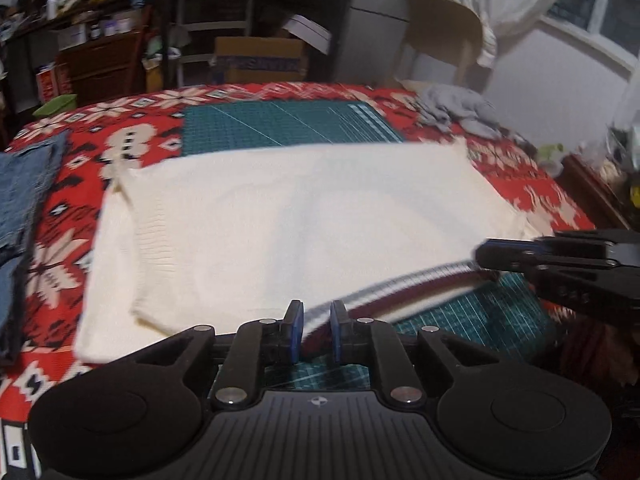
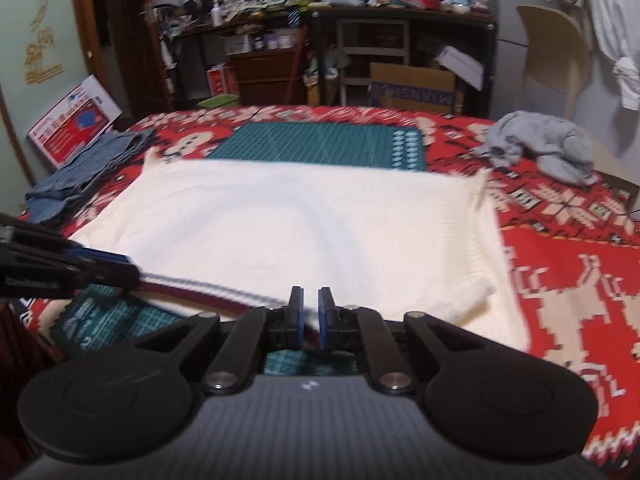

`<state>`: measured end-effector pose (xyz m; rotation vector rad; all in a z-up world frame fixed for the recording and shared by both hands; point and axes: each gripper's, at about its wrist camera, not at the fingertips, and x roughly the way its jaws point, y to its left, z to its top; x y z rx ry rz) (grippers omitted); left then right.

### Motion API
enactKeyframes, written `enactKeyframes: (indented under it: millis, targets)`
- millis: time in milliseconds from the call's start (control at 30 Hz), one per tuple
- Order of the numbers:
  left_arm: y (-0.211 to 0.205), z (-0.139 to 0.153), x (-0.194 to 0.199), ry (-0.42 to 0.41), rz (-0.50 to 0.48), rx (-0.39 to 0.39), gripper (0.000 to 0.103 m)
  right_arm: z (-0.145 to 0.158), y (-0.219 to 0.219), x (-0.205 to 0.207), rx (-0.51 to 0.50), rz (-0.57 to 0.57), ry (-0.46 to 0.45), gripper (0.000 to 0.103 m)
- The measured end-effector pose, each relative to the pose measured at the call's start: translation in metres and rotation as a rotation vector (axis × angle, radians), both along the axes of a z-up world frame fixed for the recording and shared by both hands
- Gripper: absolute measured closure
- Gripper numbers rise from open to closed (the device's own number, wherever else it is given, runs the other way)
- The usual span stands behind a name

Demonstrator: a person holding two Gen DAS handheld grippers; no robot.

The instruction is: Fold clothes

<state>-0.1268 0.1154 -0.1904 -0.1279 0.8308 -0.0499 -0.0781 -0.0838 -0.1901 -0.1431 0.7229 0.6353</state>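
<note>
Your left gripper (image 1: pixel 316 330) and right gripper (image 2: pixel 310 316) both tilt down over the near edge of the white sweater (image 1: pixel 288 216), side by side. Each pair of jaws is nearly together and pinches the striped hem (image 1: pixel 400 296); the left jaws stand a little wider. The sweater lies spread flat on the worktop, over the green cutting mat (image 1: pixel 288 124) and red patterned cloth (image 1: pixel 532 196). Folded jeans (image 1: pixel 24 188) sit to its left and a crumpled grey garment (image 2: pixel 544 148) at the far right.
</note>
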Motion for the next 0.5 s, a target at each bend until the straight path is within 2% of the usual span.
enactKeyframes:
  millis: [100,167,300,367,433,500]
  targets:
    - [-0.006,-0.006,0.001,-0.002,-0.013,0.028,0.087,-0.009,0.006,-0.004,-0.019,0.019,0.018,0.095]
    - [-0.009,-0.006,0.0,-0.006,-0.023,0.05,0.087,-0.011,0.008,-0.009,-0.032,0.023,0.0,0.095]
    - [-0.014,0.0,0.001,-0.008,-0.002,0.077,0.086,-0.003,0.008,-0.01,-0.029,0.026,-0.016,0.095]
    - [-0.017,0.006,0.001,-0.036,0.025,0.078,0.076,0.003,0.007,-0.01,-0.019,0.016,-0.035,0.093]
    - [-0.02,0.012,0.003,-0.071,0.042,0.069,0.058,0.009,0.007,-0.008,-0.009,0.002,-0.048,0.085]
    - [-0.026,0.013,0.008,-0.095,0.048,0.083,0.055,0.009,0.008,-0.003,-0.012,-0.009,-0.052,0.079]
